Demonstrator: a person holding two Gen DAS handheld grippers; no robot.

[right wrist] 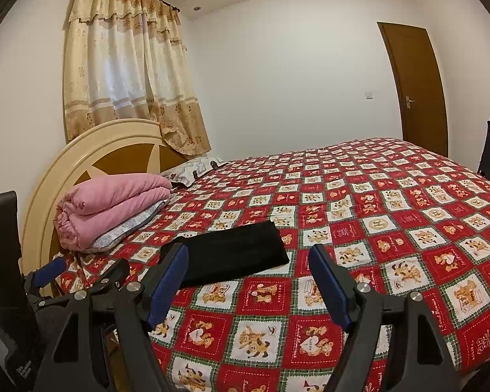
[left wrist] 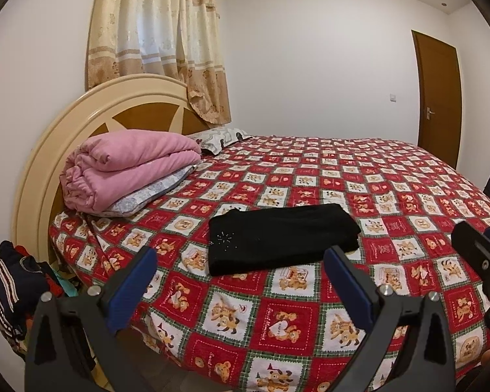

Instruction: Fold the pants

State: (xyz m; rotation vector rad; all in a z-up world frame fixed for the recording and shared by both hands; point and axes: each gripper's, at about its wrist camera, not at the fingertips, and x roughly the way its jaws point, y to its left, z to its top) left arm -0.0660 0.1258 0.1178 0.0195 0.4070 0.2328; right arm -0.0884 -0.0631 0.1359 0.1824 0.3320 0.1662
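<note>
Black pants (left wrist: 282,238) lie folded on the bed (left wrist: 408,176), long axis crosswise, ahead of my left tool (left wrist: 241,272); right tool (right wrist: 248,276) probably farther; both gape wide, empty.

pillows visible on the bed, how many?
2. One patterned pillow lies against the headboard at the far side; a second pillow sits under the folded pink quilt on the near side. Others could be hidden beneath the quilt.
</note>
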